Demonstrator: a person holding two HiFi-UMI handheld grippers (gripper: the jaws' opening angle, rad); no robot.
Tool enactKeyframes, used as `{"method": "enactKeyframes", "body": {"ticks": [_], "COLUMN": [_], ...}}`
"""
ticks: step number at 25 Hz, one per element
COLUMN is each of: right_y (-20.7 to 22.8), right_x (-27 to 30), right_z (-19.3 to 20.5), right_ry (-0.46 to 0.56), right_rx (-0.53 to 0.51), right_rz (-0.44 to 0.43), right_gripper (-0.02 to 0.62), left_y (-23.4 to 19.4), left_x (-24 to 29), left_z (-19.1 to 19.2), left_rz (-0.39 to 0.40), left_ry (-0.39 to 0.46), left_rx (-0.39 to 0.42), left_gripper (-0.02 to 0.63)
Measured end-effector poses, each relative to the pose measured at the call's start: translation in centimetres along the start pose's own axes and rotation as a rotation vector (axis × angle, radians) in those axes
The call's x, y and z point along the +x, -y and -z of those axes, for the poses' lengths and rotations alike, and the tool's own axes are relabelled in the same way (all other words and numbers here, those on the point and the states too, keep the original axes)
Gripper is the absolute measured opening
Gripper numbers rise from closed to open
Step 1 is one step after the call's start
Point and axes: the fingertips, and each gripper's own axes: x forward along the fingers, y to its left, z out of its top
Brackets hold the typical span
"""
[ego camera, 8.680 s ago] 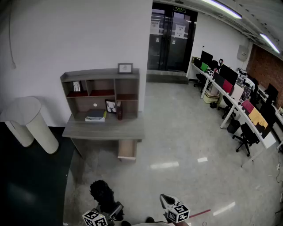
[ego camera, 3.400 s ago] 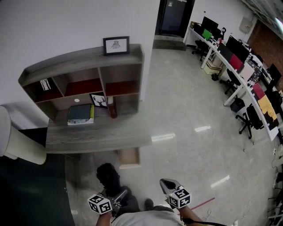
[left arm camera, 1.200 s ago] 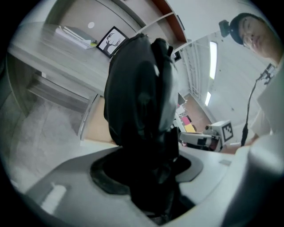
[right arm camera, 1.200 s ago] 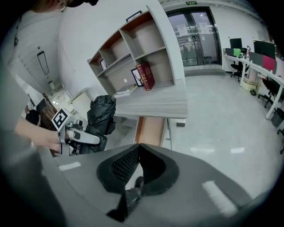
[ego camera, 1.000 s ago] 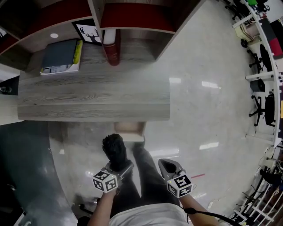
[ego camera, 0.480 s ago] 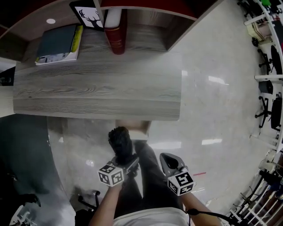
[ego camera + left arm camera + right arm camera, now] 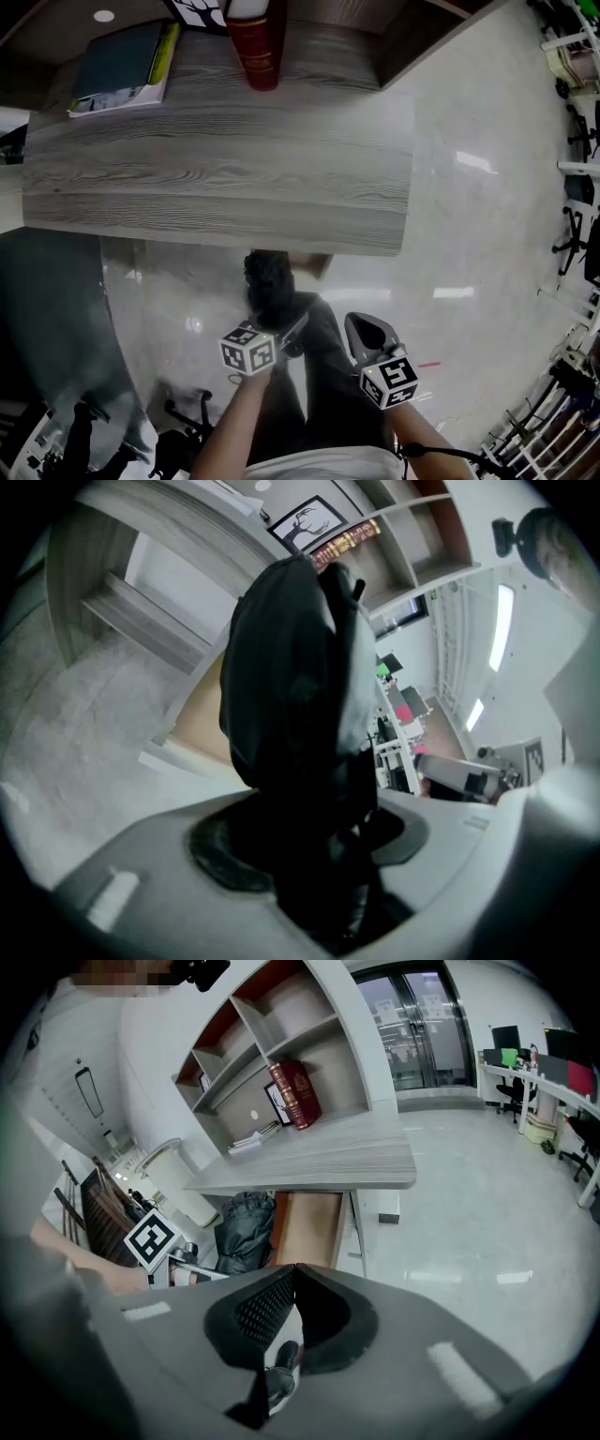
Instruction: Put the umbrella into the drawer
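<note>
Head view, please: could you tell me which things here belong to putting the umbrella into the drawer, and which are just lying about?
Belongs to the job: black umbrella, clamped in the left gripper; open drawer under the desk; right gripper, jaws shut, empty.
Lying about: red book, blue-grey book and deer picture on the desk.

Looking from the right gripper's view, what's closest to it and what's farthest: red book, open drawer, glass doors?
1. Drawer, just ahead, under the desk.
2. Red book, standing on the desk.
3. Glass doors, far back, right.
</note>
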Motion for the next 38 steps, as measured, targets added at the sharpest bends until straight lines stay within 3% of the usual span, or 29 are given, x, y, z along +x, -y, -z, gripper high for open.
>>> {"method": "enactKeyframes", "body": {"ticks": [15,32,38], "right_y": [3.9,6.4,6.7], "right_x": [4.3,6.5,6.9], "right_z": [0.2,1.8,2.8], "right_ry": [0.011,-0.013,-0.036], "right_rx": [0.025,0.081,0.122], "right_rz": [-0.032,-0.044,-0.043], "right_gripper": [0.005,0.005,0.005], "left_y": [-2.6,-4.3,-5.1], "left_x": [5.3,8.5,9.1], "left_z": [-1.3,-5.3,-5.2], "left_rz": [-0.005,-0.029,-0.097], "left_ry": [0.002,0.046,0.042], "left_rx": [-0.082,-0.06,-0.033], "left_gripper": [0.247,0.249,0.252]}}
